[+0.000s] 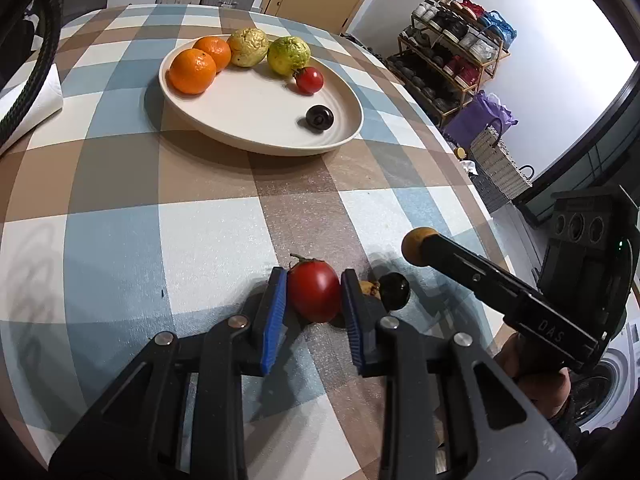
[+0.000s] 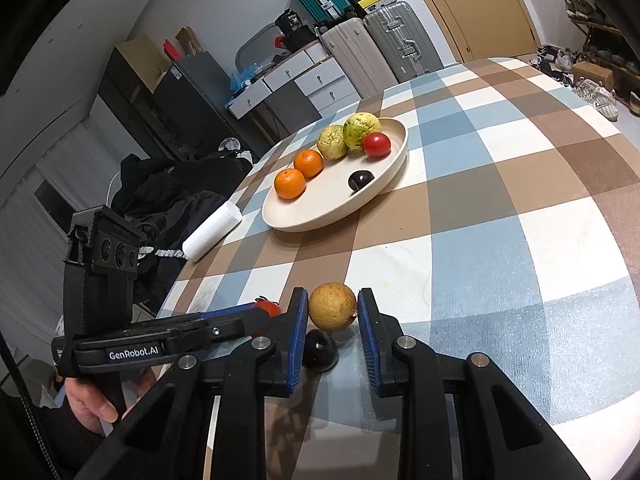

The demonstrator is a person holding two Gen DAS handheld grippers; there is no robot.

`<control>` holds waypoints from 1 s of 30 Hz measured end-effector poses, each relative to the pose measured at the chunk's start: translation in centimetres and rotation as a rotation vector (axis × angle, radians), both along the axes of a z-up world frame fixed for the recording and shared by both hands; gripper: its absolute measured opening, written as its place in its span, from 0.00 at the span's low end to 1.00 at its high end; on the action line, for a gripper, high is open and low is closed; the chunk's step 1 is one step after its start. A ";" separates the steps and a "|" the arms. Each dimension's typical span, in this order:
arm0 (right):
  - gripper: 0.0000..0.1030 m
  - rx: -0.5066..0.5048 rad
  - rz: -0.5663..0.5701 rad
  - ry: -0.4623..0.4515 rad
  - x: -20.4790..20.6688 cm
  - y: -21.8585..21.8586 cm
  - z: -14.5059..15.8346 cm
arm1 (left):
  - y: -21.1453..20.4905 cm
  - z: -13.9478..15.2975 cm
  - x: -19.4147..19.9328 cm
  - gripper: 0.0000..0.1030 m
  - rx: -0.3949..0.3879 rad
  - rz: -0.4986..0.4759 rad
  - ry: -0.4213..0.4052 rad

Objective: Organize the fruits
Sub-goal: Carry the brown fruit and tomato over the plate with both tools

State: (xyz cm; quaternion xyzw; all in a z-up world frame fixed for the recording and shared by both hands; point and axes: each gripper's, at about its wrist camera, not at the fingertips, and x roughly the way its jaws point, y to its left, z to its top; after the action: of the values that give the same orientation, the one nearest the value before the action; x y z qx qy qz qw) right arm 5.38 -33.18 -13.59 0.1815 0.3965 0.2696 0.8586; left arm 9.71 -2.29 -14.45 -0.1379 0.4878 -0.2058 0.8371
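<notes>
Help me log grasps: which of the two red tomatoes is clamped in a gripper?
The red tomato on the tablecloth, clamped by the left gripper; the other tomato lies on the plate.

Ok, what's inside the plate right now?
The plate holds two oranges, two yellow-green fruits, a red tomato and a dark plum. Anything behind the fruits along the far rim is hidden.

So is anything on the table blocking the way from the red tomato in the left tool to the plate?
Nothing visible does. Between the red tomato held in the left tool and the plate lies only bare checked tablecloth. The dark fruit sits off to the tomato's right, outside that path.
</notes>
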 end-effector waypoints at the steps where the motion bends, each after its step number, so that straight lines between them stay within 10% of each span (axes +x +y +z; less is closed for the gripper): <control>1: 0.25 0.000 0.002 0.000 0.1 0.0 0.0 | 0.0 0.0 0.0 0.24 -0.002 0.001 0.001; 30: 0.25 -0.002 -0.012 -0.040 3.3 -1.4 2.8 | 1.4 6.0 5.3 0.24 0.010 0.026 -0.172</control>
State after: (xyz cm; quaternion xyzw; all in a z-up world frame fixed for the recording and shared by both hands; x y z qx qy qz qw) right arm 8.67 -34.55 -10.78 0.1774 0.3785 0.2677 0.8681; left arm 14.98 -0.84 -8.44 -0.1219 0.4133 -0.2038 0.8791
